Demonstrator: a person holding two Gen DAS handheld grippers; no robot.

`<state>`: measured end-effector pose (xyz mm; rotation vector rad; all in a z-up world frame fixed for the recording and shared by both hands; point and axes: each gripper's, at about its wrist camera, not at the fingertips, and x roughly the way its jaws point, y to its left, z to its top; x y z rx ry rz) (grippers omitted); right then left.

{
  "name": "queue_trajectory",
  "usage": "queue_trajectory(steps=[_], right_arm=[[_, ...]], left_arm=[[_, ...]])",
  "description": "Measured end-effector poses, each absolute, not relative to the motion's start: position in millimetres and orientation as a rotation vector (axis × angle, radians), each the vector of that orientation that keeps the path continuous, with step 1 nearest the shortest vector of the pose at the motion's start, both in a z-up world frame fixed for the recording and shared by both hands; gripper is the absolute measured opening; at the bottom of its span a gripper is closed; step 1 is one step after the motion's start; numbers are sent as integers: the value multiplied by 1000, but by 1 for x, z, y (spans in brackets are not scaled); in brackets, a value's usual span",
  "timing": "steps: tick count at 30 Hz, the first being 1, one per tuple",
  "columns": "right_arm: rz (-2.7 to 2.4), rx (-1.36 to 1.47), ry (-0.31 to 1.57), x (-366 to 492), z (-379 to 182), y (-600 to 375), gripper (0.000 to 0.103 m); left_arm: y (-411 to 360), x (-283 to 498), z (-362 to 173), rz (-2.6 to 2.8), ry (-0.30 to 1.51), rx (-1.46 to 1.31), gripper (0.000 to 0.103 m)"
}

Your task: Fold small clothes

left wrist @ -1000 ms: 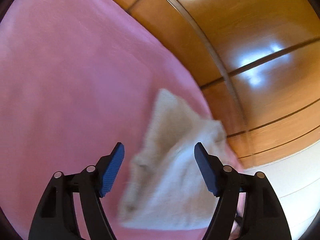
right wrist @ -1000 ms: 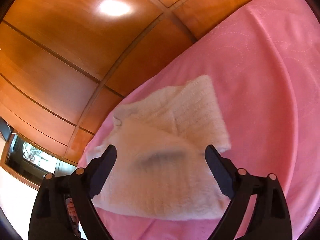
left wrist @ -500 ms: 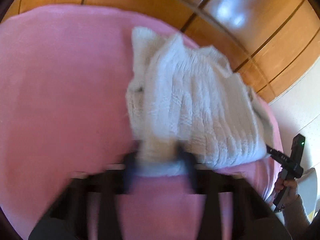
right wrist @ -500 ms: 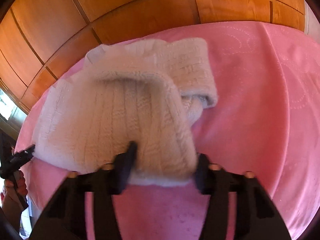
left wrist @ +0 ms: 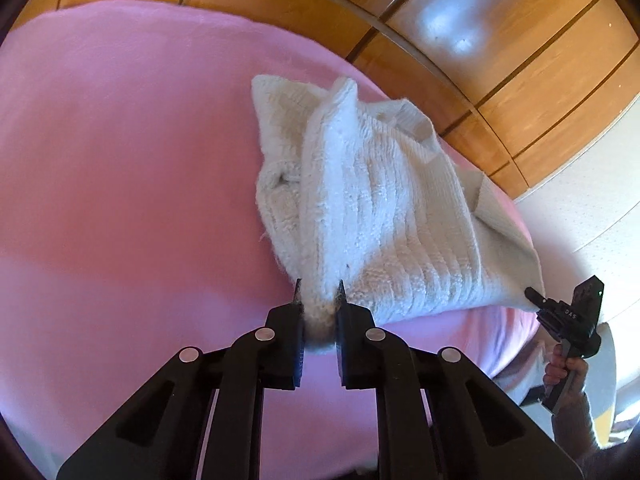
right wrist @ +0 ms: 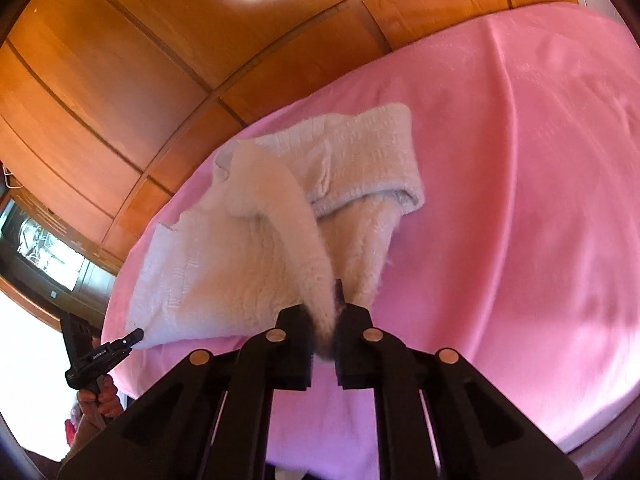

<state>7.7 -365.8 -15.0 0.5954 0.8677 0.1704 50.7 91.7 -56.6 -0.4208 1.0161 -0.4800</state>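
Observation:
A small cream knitted sweater lies on a pink bed cover, partly folded with a sleeve over its far end. My left gripper is shut on the sweater's near hem corner. My right gripper is shut on the other near corner of the sweater and lifts the edge a little off the cover. Each view shows the other gripper at the sweater's opposite corner: the right one and the left one.
Glossy wooden wardrobe panels stand behind the bed, also in the right wrist view. A white wall lies to the right. A dark screen sits at the far left.
Both grippers were open above the sweater a second ago. They have come down to its near edge and shut on its two corners.

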Motion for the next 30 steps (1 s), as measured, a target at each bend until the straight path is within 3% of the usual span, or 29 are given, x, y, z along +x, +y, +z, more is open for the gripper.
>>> queue_trajectory(steps=[5, 7, 9, 11, 17, 22, 24, 26, 27, 30], right_arm=[[154, 474, 953, -18, -18, -349, 8], [95, 341, 945, -16, -9, -338, 19], [53, 205, 890, -9, 5, -325, 53], [54, 97, 858, 2, 11, -309, 54], [109, -193, 802, 53, 1, -245, 56], [117, -304, 821, 84, -22, -228, 50], [109, -305, 826, 92, -24, -231, 25], [90, -295, 826, 93, -15, -241, 8], [88, -273, 823, 89, -9, -245, 8], [99, -155, 790, 83, 17, -265, 7]], left_arm=[[104, 16, -60, -460, 1052, -409, 14], [104, 16, -54, -395, 1032, -376, 17], [105, 23, -43, -380, 982, -364, 32], [103, 32, -32, -358, 937, -341, 41], [65, 70, -17, -376, 866, -148, 41], [41, 105, -30, -410, 875, -58, 41], [30, 115, -37, -413, 880, -25, 41], [21, 121, -42, -411, 888, 10, 24], [22, 116, -39, -418, 873, 23, 8], [23, 105, -22, -424, 782, 45, 5]])
